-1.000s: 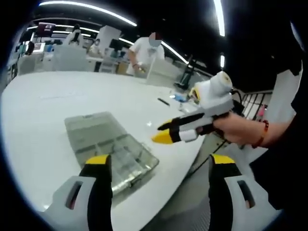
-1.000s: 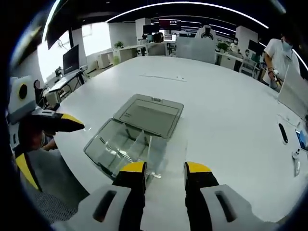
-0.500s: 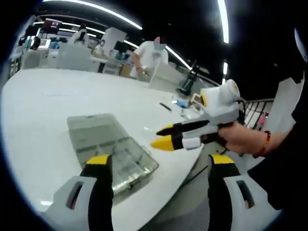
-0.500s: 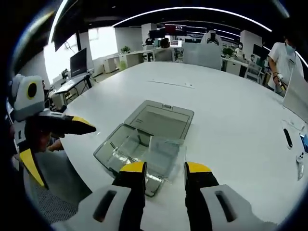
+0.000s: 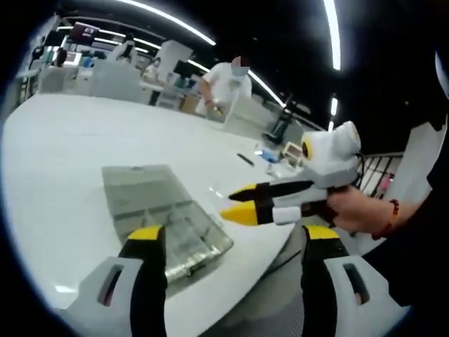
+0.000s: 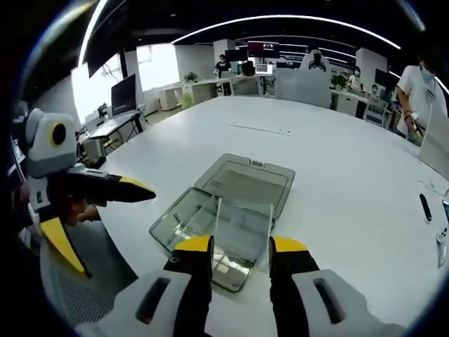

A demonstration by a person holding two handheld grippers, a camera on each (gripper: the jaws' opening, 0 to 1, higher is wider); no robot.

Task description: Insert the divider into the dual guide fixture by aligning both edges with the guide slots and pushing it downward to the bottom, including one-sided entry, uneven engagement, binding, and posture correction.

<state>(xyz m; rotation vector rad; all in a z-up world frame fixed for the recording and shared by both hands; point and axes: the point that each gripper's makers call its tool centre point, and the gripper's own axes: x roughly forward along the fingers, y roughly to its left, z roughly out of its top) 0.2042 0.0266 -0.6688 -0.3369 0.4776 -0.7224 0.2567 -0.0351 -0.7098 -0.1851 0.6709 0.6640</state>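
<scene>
A clear plastic compartment box (image 6: pixel 184 219) lies on the white table (image 6: pixel 337 175), its lid (image 6: pixel 245 184) folded flat behind it. My right gripper (image 6: pixel 240 246) is shut on the edges of a transparent divider sheet (image 6: pixel 243 223), which hangs over the box's near right part, above the slots. In the left gripper view the box (image 5: pixel 158 203) lies ahead and the right gripper (image 5: pixel 231 201) hovers over its right end, held by a hand. My left gripper (image 5: pixel 233 237) stands wide open with nothing in it, near the table's edge; it enters the right gripper view as the left gripper (image 6: pixel 105 225).
The table's curved front edge (image 5: pixel 231 281) runs just under my left jaws. A black pen (image 5: pixel 245 159) and small items lie further back on the table. A person in white (image 5: pixel 228 81) stands behind it, among desks and monitors (image 6: pixel 259 63).
The right gripper has drawn back and up with the divider, so the box looks smaller and more central in its view. The left gripper stays open, its view shifted slightly.
</scene>
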